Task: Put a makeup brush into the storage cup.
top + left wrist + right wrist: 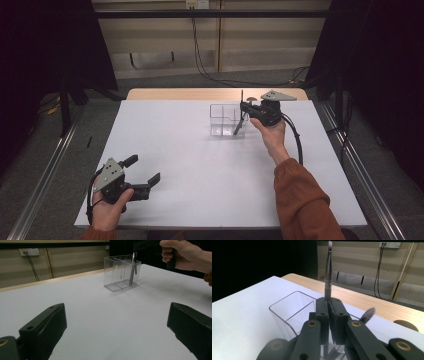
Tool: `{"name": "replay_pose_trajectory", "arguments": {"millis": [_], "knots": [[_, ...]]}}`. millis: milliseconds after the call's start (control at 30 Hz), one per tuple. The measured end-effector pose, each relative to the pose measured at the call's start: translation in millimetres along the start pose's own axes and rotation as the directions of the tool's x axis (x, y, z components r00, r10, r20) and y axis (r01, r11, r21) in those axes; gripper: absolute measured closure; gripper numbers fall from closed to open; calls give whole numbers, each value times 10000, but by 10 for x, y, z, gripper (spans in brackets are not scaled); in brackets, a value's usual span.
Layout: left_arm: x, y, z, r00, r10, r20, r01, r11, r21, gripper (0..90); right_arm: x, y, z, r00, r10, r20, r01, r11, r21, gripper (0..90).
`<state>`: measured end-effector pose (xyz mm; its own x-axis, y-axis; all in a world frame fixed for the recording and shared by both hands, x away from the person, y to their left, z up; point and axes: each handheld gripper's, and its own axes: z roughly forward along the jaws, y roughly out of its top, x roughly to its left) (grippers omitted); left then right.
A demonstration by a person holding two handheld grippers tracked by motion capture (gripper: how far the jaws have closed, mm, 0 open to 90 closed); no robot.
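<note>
- We see the right gripper (245, 111) held over the clear box (222, 119) at the far side of the white table (190, 165), its jaws pressed together on a thin brush (328, 272).
- In the right gripper view the brush stands nearly upright, its metal collar just above the closed jaws and its small pale tip at the top; the lower end runs down between the jaws toward the box.
- From the high view the lower part of the brush leans into the right-hand end of the box, though we cannot tell whether it touches the bottom (the clear walls and the gripper blur that part).
- A second brush (367, 315), with a fuller, fluffy head, shows just to the right of the jaws in the right gripper view; it seems to lean in the same end of the box.
- The box has dividers inside; the compartments on its left look bare.
- The left gripper (145, 175) sits low at the near left corner of the table, well apart from the box, its jaws spread wide with nothing between them.
- In the left gripper view the box (122, 272) stands far ahead, with the right hand (183, 256) above and to its right.
</note>
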<state>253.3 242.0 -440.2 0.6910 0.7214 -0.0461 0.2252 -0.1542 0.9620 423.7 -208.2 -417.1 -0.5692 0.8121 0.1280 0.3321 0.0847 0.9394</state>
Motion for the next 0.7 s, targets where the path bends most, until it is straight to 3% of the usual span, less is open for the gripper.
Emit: {"name": "replay_pose_trajectory", "arguments": {"millis": [400, 700], "knots": [[2, -2, 0, 10000, -4, 4, 4, 10000, 12, 25, -13, -5, -7, 9999, 120, 32, -120, 9999, -93, 794], [5, -2, 12, 10000, -51, 8, 51, 10000, 6, 25, -15, 19, -46, 9999, 68, -149, -72, 9996, -267, 682]]}}
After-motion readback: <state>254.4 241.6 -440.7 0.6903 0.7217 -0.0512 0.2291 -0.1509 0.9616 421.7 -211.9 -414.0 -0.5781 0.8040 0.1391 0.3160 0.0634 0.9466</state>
